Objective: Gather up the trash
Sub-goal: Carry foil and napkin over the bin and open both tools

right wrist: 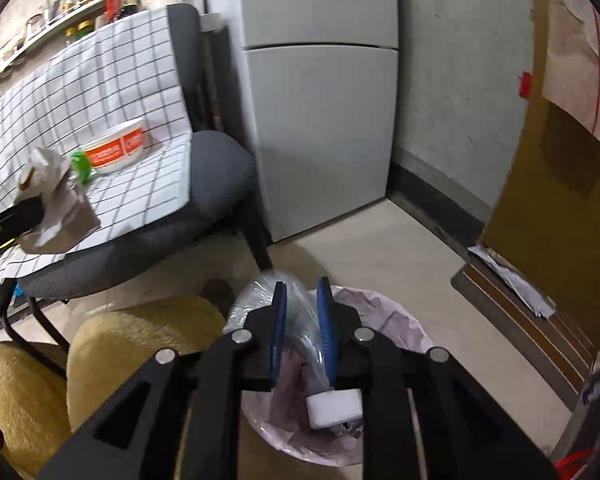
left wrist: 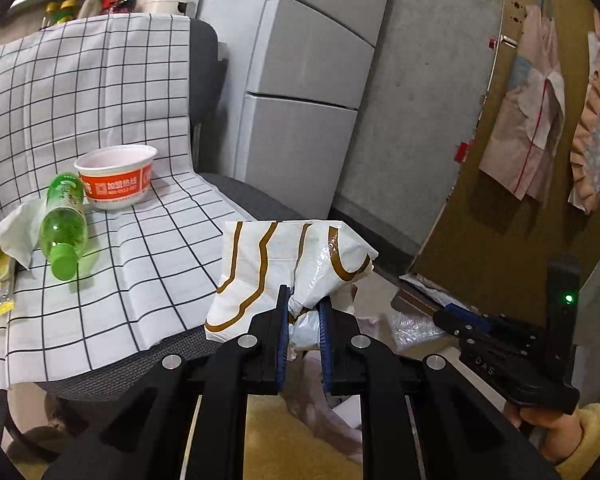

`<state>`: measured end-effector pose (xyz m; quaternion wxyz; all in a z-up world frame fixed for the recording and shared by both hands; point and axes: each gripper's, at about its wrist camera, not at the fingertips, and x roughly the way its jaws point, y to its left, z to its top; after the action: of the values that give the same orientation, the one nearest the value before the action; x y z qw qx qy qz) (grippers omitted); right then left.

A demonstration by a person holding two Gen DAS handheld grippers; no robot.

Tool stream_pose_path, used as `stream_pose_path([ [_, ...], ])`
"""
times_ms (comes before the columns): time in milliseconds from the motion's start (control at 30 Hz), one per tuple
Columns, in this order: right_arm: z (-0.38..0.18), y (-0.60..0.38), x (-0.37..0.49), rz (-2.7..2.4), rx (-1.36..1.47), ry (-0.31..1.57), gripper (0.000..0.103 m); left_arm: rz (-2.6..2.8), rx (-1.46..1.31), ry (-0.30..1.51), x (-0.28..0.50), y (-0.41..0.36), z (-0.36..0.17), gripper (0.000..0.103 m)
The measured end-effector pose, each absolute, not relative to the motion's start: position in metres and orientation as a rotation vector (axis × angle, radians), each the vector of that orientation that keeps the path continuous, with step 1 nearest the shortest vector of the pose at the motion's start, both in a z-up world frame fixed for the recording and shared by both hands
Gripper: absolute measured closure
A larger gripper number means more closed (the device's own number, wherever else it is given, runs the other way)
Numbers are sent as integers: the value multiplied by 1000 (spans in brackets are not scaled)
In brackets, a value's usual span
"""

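Left tool (left wrist: 305, 300) pinching crumpled white gold-lined bag (left wrist: 284, 264), right tool (right wrist: 302, 296) around clear plastic wrap (right wrist: 260, 296), grip unclear

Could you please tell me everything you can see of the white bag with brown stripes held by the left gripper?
The bag is white, thin crinkly plastic with curving brown stripes, crumpled and partly folded, with one flatter panel facing the camera. The left gripper pinches a bunched part of it between its blue pads, holding it in the air in front of the chair's edge. In the right wrist view it appears blurred, above the checked cloth. Nothing else visibly touches it.
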<state>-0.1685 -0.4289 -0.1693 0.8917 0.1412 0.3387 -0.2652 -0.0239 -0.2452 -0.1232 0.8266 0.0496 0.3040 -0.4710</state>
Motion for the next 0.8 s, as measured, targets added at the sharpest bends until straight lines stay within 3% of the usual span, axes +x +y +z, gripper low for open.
stream_pose_path([
  [500, -145, -448, -183, -604, 333, 578, 85, -1127, 159, 731, -38, -270, -146, 89],
  [800, -132, -458, -200, -643, 323, 532, 84, -1301, 235, 754, -62, -327, -159, 89],
])
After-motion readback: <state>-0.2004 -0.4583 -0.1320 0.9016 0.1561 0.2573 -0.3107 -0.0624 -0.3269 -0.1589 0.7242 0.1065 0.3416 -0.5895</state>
